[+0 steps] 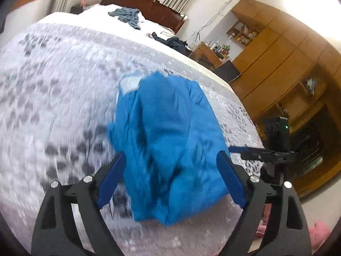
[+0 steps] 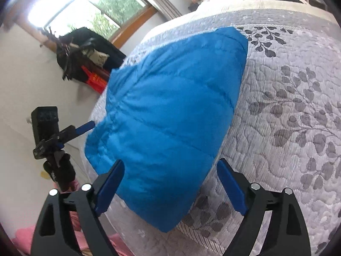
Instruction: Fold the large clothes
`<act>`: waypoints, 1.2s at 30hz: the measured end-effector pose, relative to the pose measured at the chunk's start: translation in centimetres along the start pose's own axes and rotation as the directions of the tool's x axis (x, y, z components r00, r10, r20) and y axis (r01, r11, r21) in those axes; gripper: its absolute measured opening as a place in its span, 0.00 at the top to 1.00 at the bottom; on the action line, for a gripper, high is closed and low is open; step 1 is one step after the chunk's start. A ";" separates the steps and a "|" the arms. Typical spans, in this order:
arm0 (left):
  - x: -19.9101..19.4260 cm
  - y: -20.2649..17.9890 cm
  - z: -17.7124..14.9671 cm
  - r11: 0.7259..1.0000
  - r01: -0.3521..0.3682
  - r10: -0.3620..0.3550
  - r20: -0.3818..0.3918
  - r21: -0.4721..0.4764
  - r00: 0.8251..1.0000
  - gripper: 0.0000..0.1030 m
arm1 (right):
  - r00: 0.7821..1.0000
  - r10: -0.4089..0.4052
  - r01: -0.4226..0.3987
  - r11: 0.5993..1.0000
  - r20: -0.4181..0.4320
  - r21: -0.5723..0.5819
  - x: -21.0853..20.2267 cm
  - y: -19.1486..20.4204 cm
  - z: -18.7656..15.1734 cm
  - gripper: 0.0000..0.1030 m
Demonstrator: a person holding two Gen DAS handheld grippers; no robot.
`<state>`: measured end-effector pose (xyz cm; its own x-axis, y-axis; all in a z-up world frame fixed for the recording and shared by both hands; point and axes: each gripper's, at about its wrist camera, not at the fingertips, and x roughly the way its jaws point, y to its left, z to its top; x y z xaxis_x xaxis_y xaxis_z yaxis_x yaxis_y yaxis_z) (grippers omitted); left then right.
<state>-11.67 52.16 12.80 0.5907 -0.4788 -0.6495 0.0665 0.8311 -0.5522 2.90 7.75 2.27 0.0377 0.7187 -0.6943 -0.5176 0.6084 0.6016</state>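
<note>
Blue jacket (image 2: 170,115) lies bunched on the bed (image 2: 287,106) near its edge, at twelve o'clock from my jaws. Both my left gripper (image 1: 171,168) and right gripper (image 2: 170,175) stand wide, holding nothing. I judge the puffy bundle may spring open or slide off.

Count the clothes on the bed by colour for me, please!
Bright blue puffy jacket: 1
Grey-blue crumpled garment near the headboard: 1
Dark navy crumpled garment near the headboard: 1
Total: 3 clothes on the bed.
</note>
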 end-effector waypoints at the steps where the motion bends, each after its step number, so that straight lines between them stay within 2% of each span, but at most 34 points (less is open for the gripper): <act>1: 0.7 -0.2 1.0 1.000 -0.025 0.025 -0.010 0.014 1.000 0.17 | 1.000 0.016 -0.016 1.000 0.006 0.013 0.0 -0.3 0.2 0.12; 3: 2.6 -0.3 2.4 0.998 -0.057 0.059 -0.057 0.033 0.997 0.16 | 0.999 0.041 -0.042 0.998 0.015 0.039 0.1 -0.9 1.0 0.12; 6: 4.9 1.6 3.5 0.993 -0.114 0.114 -0.120 0.004 0.986 0.16 | 0.998 0.064 -0.065 0.996 0.017 0.067 0.5 -2.0 1.5 0.09; 8: 5.7 2.7 3.8 0.991 -0.130 0.126 -0.139 -0.018 0.982 0.16 | 0.997 0.080 -0.081 0.993 0.015 0.080 0.9 -2.8 1.8 0.08; 13: 7.4 5.3 3.8 0.995 -0.038 0.021 -0.186 -0.087 0.982 0.11 | 0.993 0.119 -0.117 0.988 -0.010 0.103 2.6 -4.4 2.4 0.06; 17: 9.0 7.8 2.9 0.984 0.052 -0.087 -0.208 -0.168 0.974 0.04 | 0.988 0.154 -0.150 0.980 -0.026 0.131 4.2 -5.7 2.9 0.06; 19: 9.8 8.5 2.3 0.972 0.107 -0.152 -0.212 -0.208 0.965 0.02 | 0.984 0.176 -0.170 0.975 -0.029 0.144 4.8 -6.1 3.0 0.04; 22: 11.4 9.6 1.4 0.938 0.216 -0.275 -0.203 -0.270 0.940 0.02 | 0.973 0.226 -0.218 0.962 -0.036 0.164 5.8 -6.5 3.2 0.04; 26: 11.9 9.1 0.9 0.936 0.258 -0.303 -0.179 -0.239 0.936 0.02 | 0.956 0.288 -0.275 0.944 -0.049 0.181 7.4 -6.7 3.3 0.03; 29: 12.6 8.4 0.7 0.937 0.277 -0.312 -0.155 -0.211 0.937 0.02 | 0.958 0.282 -0.272 0.951 -0.053 0.149 8.1 -5.8 3.4 0.03; 31: 12.9 7.3 0.6 0.935 0.297 -0.327 -0.144 -0.195 0.934 0.03 | 0.963 0.266 -0.258 0.958 -0.046 0.128 8.2 -5.3 3.5 0.08; 34: 13.4 5.9 0.1 0.930 0.319 -0.345 -0.131 -0.182 0.929 0.12 | 0.965 0.261 -0.257 0.960 -0.026 0.109 7.0 -4.9 3.4 0.28; 36: 13.6 5.1 0.2 0.924 0.335 -0.360 -0.126 -0.183 0.924 0.18 | 0.967 0.253 -0.250 0.964 -0.017 0.091 5.9 -4.7 3.2 0.35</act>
<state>-3.14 49.92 1.23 0.4203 -0.7777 -0.4675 0.1126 0.5559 -0.8236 8.24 10.19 -3.39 -0.1089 0.8434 -0.5262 -0.4301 0.4372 0.7898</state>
